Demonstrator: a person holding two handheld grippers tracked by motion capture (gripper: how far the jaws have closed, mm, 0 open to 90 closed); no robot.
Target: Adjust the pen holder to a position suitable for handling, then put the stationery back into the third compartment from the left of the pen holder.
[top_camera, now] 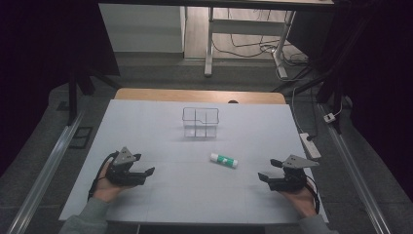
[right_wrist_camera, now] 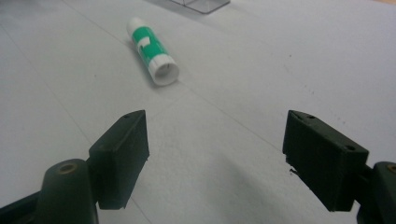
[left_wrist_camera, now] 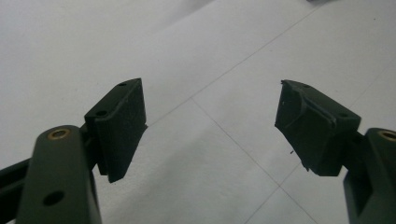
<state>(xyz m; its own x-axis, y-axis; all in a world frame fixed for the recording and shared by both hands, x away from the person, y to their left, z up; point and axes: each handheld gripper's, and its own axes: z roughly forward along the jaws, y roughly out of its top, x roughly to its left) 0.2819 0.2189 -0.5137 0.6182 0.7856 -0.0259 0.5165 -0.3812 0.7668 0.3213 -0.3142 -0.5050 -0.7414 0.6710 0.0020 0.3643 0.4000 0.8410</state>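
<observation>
Both my grippers rest on the table (top_camera: 160, 204), fingers wide apart, holding nothing: left gripper (top_camera: 145, 164), right gripper (top_camera: 269, 169). Glue stick (top_camera: 224, 160) lies between them, near the clear box (top_camera: 200, 122).

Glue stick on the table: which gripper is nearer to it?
Right. The right gripper sits just right of the glue stick, slightly nearer the person, open. The left gripper is farther off to its left, also open.
</observation>
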